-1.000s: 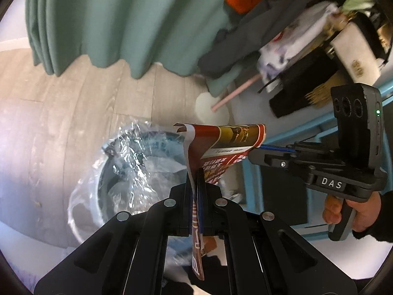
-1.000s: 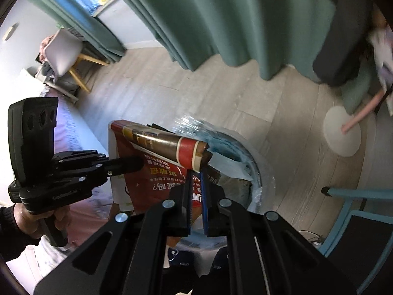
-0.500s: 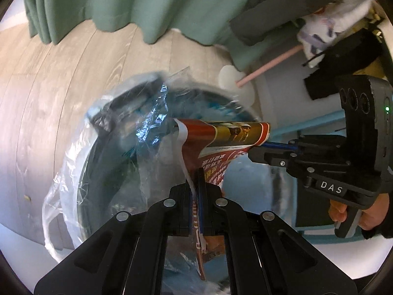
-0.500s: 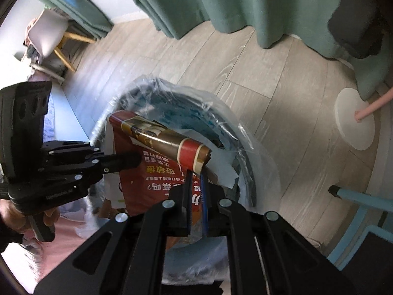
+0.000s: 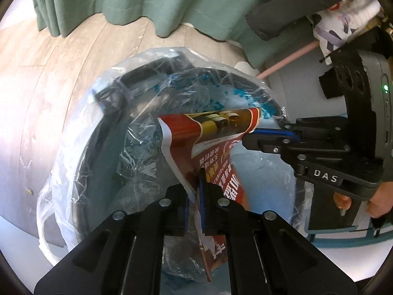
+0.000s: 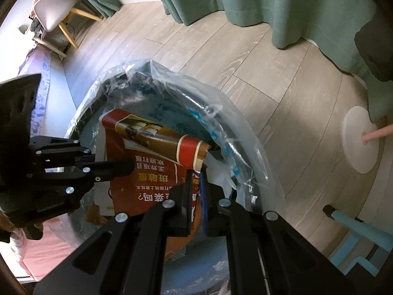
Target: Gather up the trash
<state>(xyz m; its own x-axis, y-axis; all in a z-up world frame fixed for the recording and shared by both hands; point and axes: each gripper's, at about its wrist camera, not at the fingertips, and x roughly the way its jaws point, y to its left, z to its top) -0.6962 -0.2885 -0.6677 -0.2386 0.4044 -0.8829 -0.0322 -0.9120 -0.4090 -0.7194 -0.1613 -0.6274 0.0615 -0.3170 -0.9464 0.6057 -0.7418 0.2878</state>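
Both the left hand-held gripper (image 5: 196,194) and the right hand-held gripper (image 6: 196,194) pinch the red flyer (image 5: 216,147) over the lined trash bin (image 5: 103,132).

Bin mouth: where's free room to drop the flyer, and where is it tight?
Free: far half of the bin, between the flyer and the liner. Crowded: near side, where both grippers, left gripper and right gripper, clamp the flyer.

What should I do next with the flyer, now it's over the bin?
Probably open both claws and let it drop. The left claw and right claw are each shut on an edge of the flyer, which hangs inside the bin's bag-lined rim, so it should fall in.
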